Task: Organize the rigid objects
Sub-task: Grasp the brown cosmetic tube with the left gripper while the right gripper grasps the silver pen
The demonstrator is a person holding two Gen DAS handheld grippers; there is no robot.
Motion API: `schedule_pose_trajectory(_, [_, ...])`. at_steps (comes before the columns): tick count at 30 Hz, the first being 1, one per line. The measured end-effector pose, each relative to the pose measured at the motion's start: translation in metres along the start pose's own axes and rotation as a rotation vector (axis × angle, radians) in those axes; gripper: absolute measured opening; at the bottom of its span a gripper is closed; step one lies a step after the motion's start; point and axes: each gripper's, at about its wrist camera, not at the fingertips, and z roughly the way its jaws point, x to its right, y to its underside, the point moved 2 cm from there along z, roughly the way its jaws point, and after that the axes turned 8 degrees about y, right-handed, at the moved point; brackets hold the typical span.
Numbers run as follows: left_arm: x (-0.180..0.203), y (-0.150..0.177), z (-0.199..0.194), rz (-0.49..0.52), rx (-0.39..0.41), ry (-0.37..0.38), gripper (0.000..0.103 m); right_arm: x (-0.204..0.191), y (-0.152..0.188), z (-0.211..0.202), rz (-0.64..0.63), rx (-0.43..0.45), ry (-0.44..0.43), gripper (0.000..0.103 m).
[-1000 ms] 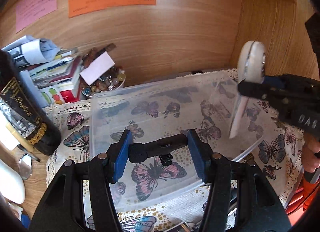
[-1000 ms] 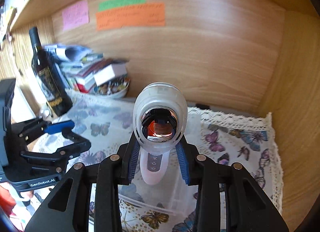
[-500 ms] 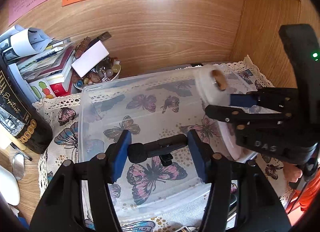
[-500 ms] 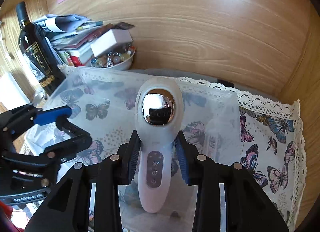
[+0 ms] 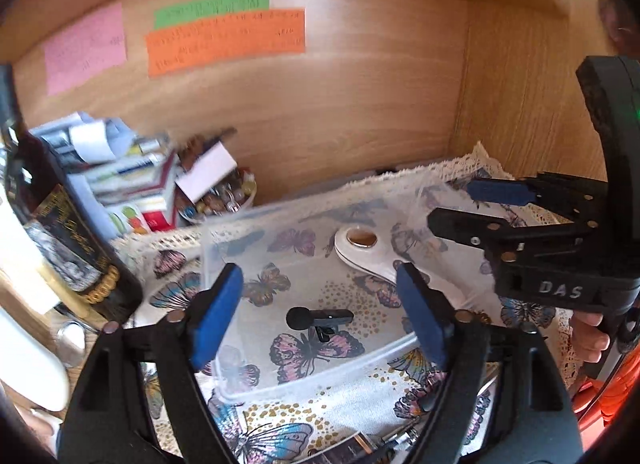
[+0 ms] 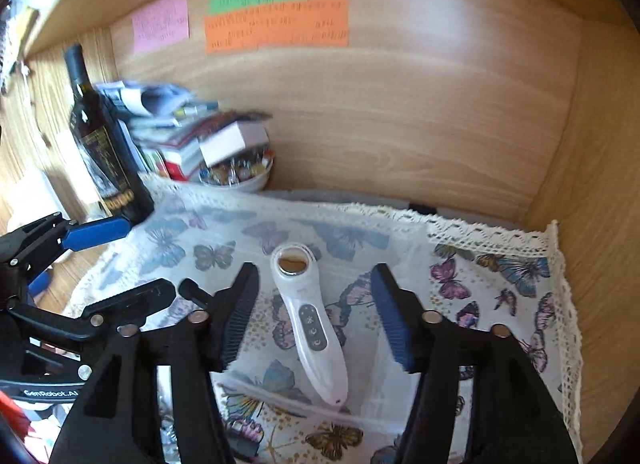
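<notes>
I see my right gripper (image 6: pixel 312 316) above the clear plastic box (image 6: pixel 384 376), its blue-padded jaws spread wide and holding nothing; the white handheld device (image 6: pixel 310 324) lies flat on the box floor between and beneath the two pads, touching neither, its round metal head pointing to the back wall and its handle toward the camera; three small buttons show on the handle. My left gripper (image 5: pixel 320 316) is likewise spread apart and empty; the small black microphone (image 5: pixel 318 318) lies on the box floor between its pads, in contact with neither; from this side the white device (image 5: pixel 366 252) rests further back and to the right in the same box (image 5: pixel 208 232), and the right gripper (image 5: pixel 476 204) hangs over the box's right edge, a person's fingers (image 5: pixel 592 334) visible on its handle. The box sits on a butterfly-print cloth (image 6: pixel 500 276) with a lace border; a dark wine bottle (image 6: pixel 104 152), a pile of books and papers (image 6: pixel 172 124) and a bowl of beads (image 6: pixel 240 176) stand at the back left against the wooden wall; pink, green and orange paper notes (image 6: pixel 276 22) are stuck on that wall, their writing too blurred to read.
</notes>
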Motion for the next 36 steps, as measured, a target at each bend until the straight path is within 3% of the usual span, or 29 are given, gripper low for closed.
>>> schedule_pose_trajectory(5, [0.006,0.002,-0.029,0.005,0.048,-0.010,0.095,0.007,0.005,-0.029,0.027,0.056,0.004,0.073])
schedule_pose_trajectory(13, [0.008,0.024,-0.059,-0.002,0.075,-0.030,0.100,0.012,0.032,-0.052,0.043,0.059,-0.005,0.076])
schedule_pose_trajectory(27, [-0.019,0.101,-0.032,-0.073,-0.134,-0.031,0.100,-0.019,0.103,-0.020,-0.040,-0.141,-0.073,0.076])
schedule_pose_trajectory(28, [-0.020,0.106,-0.028,-0.072,-0.151,-0.025,0.099,-0.022,0.106,-0.017,-0.049,-0.156,-0.080,0.076])
schedule_pose_trajectory(30, [-0.019,0.113,-0.021,-0.061,-0.187,-0.013,0.087,-0.028,0.113,-0.012,-0.073,-0.185,-0.094,0.076])
schedule_pose_trajectory(33, [-0.016,0.119,-0.011,-0.042,-0.225,0.004,0.081,-0.036,0.119,-0.006,-0.099,-0.207,-0.111,0.075])
schedule_pose_trajectory(36, [-0.012,0.122,-0.003,-0.030,-0.253,0.028,0.069,-0.040,0.122,-0.004,-0.107,-0.225,-0.123,0.059])
